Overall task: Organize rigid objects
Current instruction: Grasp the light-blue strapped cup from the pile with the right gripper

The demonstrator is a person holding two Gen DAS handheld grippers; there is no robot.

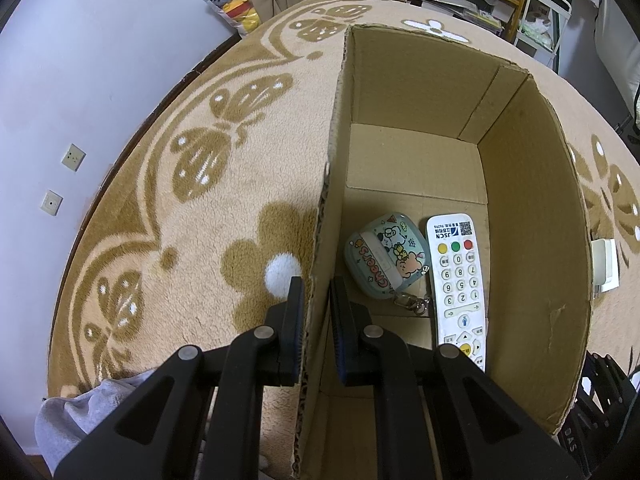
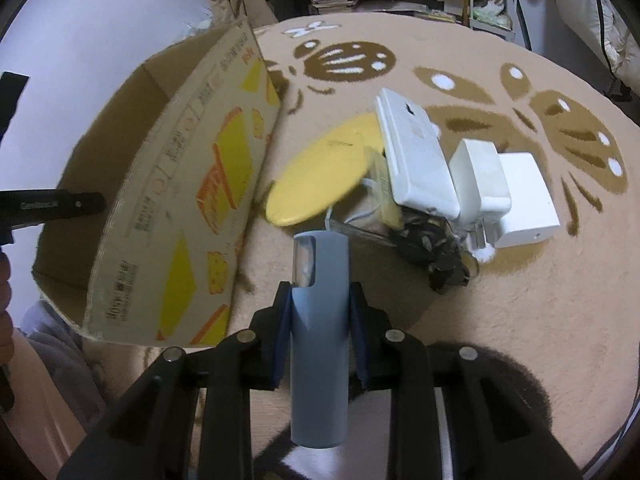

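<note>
My left gripper (image 1: 316,292) pinches the near wall of the cardboard box (image 1: 532,208) — one finger outside, one inside — where a white remote (image 1: 458,280) and a cartoon-printed case (image 1: 386,258) already lie side by side. My right gripper (image 2: 319,300) clasps a grey-blue cylinder (image 2: 319,340) above the beige rug (image 2: 520,300), beside the box — a yellow disc (image 2: 324,168) and white chargers (image 2: 500,188) rest ahead.

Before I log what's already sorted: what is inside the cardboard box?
Inside the cardboard box lie a white remote control and a cartoon-printed case with a key clip. The near end of the floor is hidden behind the left gripper.
</note>
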